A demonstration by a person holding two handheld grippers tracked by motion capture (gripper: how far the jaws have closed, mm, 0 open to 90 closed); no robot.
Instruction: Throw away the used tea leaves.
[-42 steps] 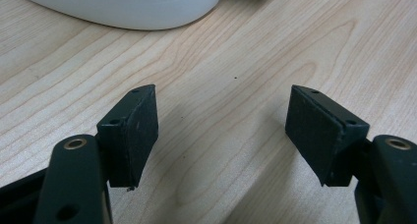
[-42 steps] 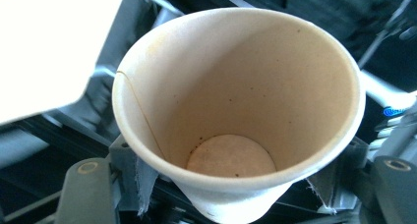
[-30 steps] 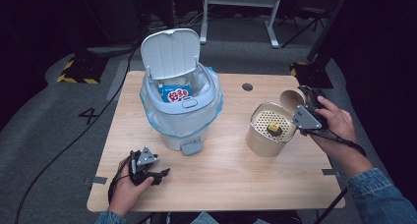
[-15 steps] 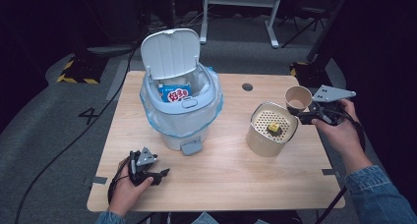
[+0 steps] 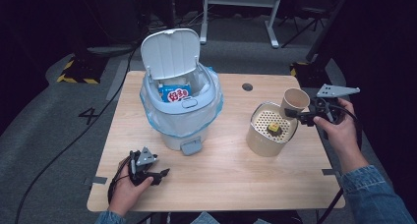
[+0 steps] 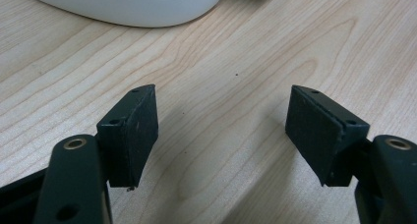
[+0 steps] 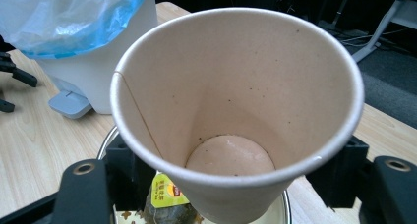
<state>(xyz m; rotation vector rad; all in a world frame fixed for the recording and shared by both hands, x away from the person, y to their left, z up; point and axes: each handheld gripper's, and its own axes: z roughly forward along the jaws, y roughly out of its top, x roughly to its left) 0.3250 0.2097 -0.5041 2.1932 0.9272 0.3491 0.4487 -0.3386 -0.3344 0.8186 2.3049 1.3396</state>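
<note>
The paper cup (image 7: 236,111) is pale beige, with small dark specks on its inner wall. The strainer tub (image 5: 272,130) is cream, its top a grid of small holes. The tea bag (image 7: 167,199) is dark, with a yellow tag. The bin (image 5: 179,108) is white with a pale grey pedal, lined with a translucent blue bag (image 7: 69,17). Inside the bin lies a blue packet (image 5: 174,93) with a white-and-red label. The counter (image 6: 236,62) is light wood with a streaked grain. Both claws, left (image 6: 223,130) and right (image 5: 294,114), are black, with brass-coloured rivets.
</note>
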